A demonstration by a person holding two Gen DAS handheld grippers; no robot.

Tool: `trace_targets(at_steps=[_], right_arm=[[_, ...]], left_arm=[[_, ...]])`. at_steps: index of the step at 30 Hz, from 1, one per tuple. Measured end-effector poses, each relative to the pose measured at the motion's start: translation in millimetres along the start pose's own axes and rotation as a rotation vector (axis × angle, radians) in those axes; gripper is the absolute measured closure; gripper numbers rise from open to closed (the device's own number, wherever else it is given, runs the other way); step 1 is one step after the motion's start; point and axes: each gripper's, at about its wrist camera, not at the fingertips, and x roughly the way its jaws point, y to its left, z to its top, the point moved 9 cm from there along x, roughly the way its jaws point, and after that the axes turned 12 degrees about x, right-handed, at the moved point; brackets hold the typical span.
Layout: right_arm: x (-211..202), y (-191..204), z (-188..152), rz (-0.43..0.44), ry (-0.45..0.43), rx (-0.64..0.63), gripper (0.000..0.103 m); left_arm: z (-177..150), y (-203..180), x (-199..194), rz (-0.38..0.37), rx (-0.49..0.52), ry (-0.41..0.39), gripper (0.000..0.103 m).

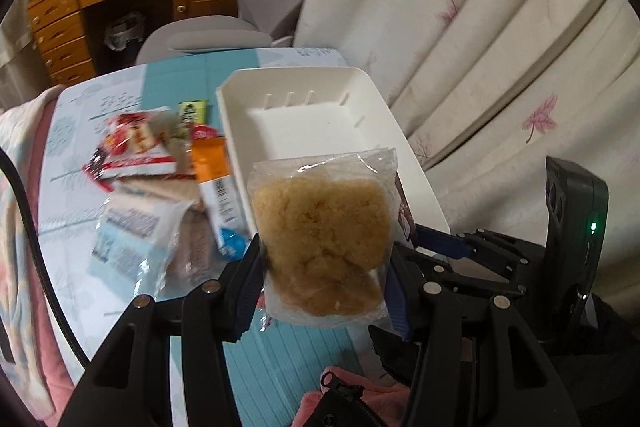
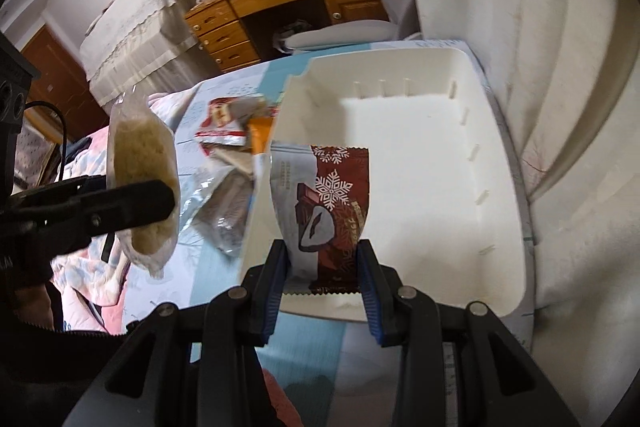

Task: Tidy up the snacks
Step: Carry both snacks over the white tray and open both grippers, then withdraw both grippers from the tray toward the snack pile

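Blue patterned tablecloth (image 1: 132, 83) underneath. My left gripper (image 1: 324, 267) is clamped on a clear bag of crumbly snack (image 1: 320, 239); my right gripper (image 2: 324, 259) is clamped on a brown snowflake wrapper (image 2: 332, 195), hanging over the empty white bin (image 2: 420, 163). Best carry each past the rim, lower, then release flat. Only the left view shows the whole loose pile of packets (image 1: 160, 179) beside the bin.

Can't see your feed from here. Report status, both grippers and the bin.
Left gripper shut on clear crumbly snack bag. Right gripper shut on brown snowflake packet. White bin empty; nothing blocking it.
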Motion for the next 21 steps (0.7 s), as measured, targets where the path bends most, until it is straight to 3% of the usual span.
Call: trace_targets(at_steps=[7,8,9,11,13,15,21], right_arm=[[6.4,-34.8,12.4,-0.021,0.011,0.059,0.067],[7.9,-39.8,13.6,-0.029,0.014,0.069,0.067],[9.4,-44.4,14.4,-0.036,0.018,0.079,0.066],[12.0,-52.5,15.3,-0.035,0.030,0.100,0.066],[13.7,-57.7,15.6,-0.028,0.036,0.118,0.064],[15.1,-61.5,17.0,-0.021,0.040,0.125,0.055],[21.3,-58.3,18.0,0.022,0.063,0.111,0.053]], left_arm=[[16.6,-22.2,28.9,-0.004,0.060,0.025,0.050],[17.8,-23.1,31.5,0.003,0.064,0.027,0.047],[18.0,-22.9,34.3,0.011,0.064,0.031,0.036],[21.7,-22.9,37.6,0.026,0.058,0.022,0.024],[23.2,-19.6,38.7,0.043,0.049,0.019,0.023],[22.9,-15.7,40.9,0.062,0.032,0.029,0.020],[13.4,-0.7,41.1,0.106,-0.045,0.051,0.020]])
